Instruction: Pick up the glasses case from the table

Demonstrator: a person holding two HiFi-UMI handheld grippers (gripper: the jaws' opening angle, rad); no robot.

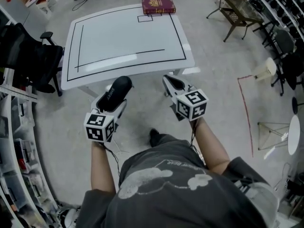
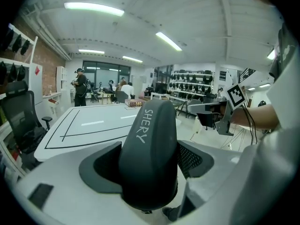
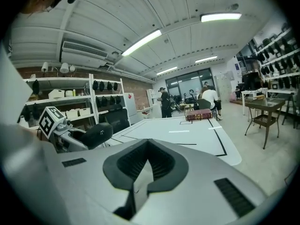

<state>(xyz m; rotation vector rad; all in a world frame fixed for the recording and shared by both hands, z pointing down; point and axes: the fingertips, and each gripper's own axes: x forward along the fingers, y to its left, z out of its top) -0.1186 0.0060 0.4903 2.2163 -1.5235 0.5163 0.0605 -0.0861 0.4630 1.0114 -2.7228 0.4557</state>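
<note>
Left tongs pinching glasses case, case in air, off counter, just before its near edge. Right tongs pressed together, empty. Pickup judged complete; no step left.

I see a charcoal glasses case with white lettering left of centre, a white surface lined in black, and a maroon book with gold print up top.
</note>
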